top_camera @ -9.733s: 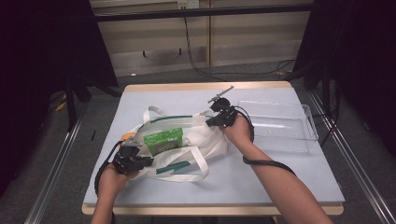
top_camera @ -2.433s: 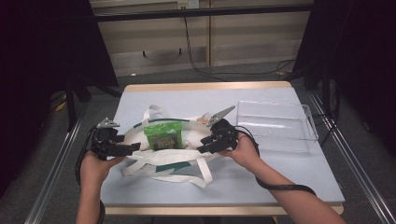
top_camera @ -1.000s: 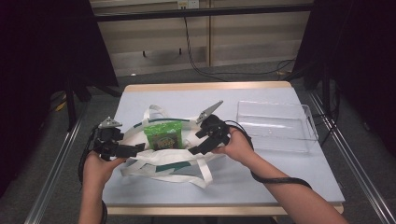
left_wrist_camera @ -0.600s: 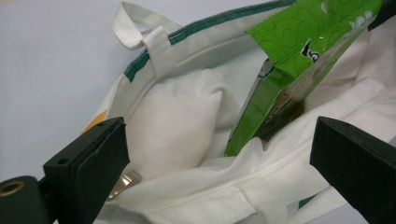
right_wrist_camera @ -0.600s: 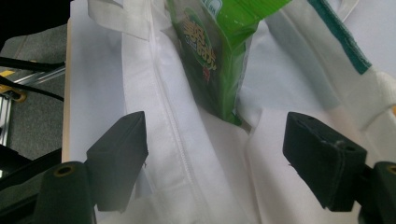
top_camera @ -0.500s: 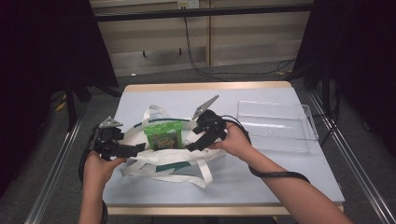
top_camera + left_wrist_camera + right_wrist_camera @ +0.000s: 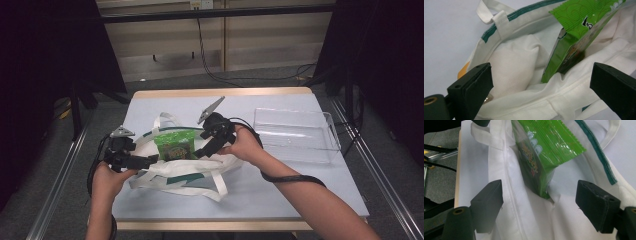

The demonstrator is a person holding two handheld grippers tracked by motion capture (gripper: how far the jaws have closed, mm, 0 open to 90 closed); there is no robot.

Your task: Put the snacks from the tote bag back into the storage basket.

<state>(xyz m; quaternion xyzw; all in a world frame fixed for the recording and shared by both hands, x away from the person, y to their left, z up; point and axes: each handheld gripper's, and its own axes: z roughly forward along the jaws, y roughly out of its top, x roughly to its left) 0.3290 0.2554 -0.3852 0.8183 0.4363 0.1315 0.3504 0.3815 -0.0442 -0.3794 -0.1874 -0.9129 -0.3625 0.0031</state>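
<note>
Holding a gripper in each hand, I work at a white tote bag (image 7: pixel 175 172) lying on the tabletop (image 7: pixel 280 185). My left gripper (image 7: pixel 145 161) sits at the bag's left edge, its fingers (image 7: pixel 471 87) spread wide with the bag's near rim and a fold of white cloth between them; I cannot tell whether either pad touches the cloth, and nothing is pinched. My right gripper (image 7: pixel 202 151) comes in at the bag's right side, fingers (image 7: pixel 487 200) also standing wide apart, closed on nothing, with white bag cloth lying beneath the gap. A green snack packet (image 7: pixel 174 145) stands tilted in the bag's mouth, between my two grippers: it is ahead of my left fingers and to their right in the left gripper view, and ahead of my right fingers, slightly left of the middle of their gap, in the right gripper view. Its lower end is tucked into the cloth, its crimped top edge free. Neither pair of fingers touches the packet. The bag's green-trimmed rim (image 7: pixel 596 152) runs beyond the packet. A clear plastic tray (image 7: pixel 295 132) sits on the tabletop behind my right hand (image 7: pixel 245 145), well apart from the bag.
</note>
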